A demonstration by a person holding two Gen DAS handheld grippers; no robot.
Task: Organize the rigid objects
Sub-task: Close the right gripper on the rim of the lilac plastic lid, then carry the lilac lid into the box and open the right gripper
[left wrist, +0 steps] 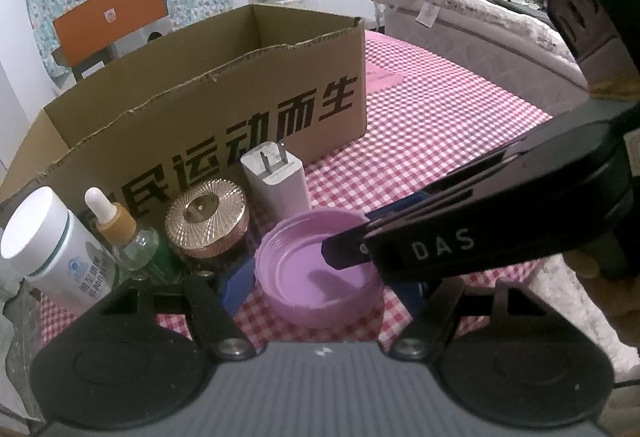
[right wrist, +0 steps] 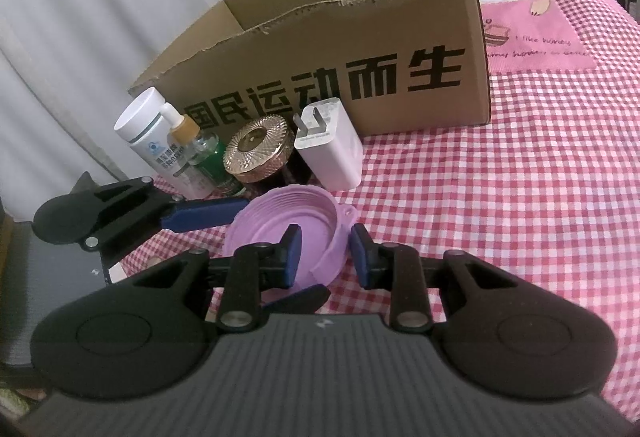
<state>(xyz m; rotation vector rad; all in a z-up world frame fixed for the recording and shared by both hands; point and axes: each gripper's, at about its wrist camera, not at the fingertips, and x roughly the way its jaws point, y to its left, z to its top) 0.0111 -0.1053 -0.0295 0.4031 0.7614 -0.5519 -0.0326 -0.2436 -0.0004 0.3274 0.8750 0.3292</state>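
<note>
A purple plastic lid (left wrist: 320, 269) (right wrist: 288, 225) lies rim up on the checked cloth. My left gripper (left wrist: 320, 285) is open with a blue finger on each side of the lid; its fingers (right wrist: 208, 217) also show in the right wrist view. My right gripper (right wrist: 324, 257) straddles the lid's near right rim, one finger inside, one outside, jaws close but apart from the rim; it shows in the left wrist view (left wrist: 348, 251). Behind stand a white charger (left wrist: 276, 181) (right wrist: 330, 149), a gold-lidded jar (left wrist: 208, 221) (right wrist: 258, 149), a dropper bottle (left wrist: 120, 229) (right wrist: 192, 141) and a white bottle (left wrist: 52, 245) (right wrist: 152, 133).
An open cardboard box (left wrist: 224, 97) (right wrist: 360, 49) with black characters stands behind the row of objects. The pink checked cloth (right wrist: 520, 177) stretches to the right. A bed (left wrist: 480, 17) lies at the far right, a curtain (right wrist: 80, 17) at the left.
</note>
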